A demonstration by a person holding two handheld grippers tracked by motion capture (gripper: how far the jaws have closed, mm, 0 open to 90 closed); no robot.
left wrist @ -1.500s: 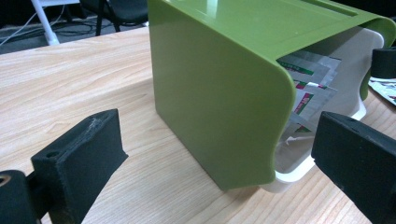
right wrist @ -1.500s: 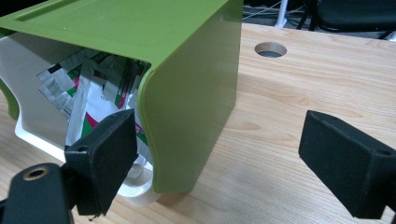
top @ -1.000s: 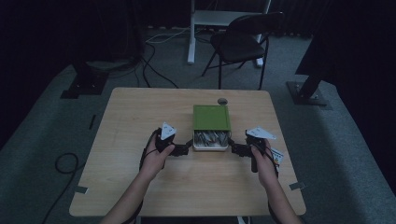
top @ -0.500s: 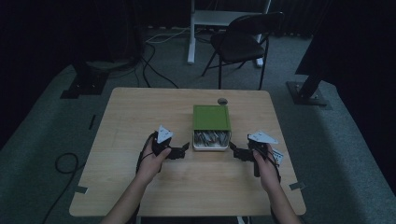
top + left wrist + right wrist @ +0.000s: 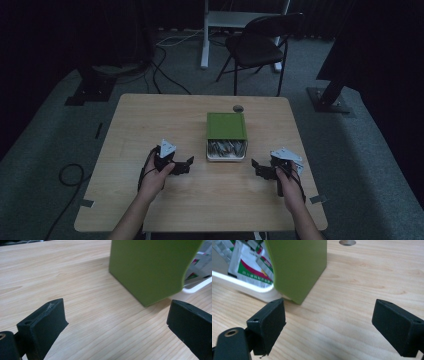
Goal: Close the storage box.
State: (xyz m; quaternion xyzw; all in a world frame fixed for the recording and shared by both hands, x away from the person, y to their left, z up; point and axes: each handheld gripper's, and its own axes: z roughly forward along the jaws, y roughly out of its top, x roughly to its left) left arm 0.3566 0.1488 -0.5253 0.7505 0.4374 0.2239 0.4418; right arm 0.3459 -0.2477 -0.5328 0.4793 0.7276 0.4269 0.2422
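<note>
A green box (image 5: 226, 126) lies on the wooden table (image 5: 150, 125) with a white tray (image 5: 226, 157) of silvery packets (image 5: 226, 148) slid out of its near end. My left gripper (image 5: 186, 166) rests left of the tray, open, jaws toward the box. In the left gripper view my left gripper (image 5: 120, 315) faces the green box (image 5: 147, 267) with bare wood between the jaws. My right gripper (image 5: 255, 168) sits right of the tray, open. Seen from the right gripper view, my right gripper (image 5: 332, 317) holds nothing, with the green box (image 5: 299, 267) and packets (image 5: 244, 265) ahead at left.
A round cable hole (image 5: 238, 108) is in the table just behind the box. Beyond the table stand a black chair (image 5: 260, 45) and a white desk frame (image 5: 205, 35). Cables (image 5: 165, 70) run over the grey carpet.
Both grippers have drawn back from the tray's front corners, outward and toward the person. The box and tray have not moved.
</note>
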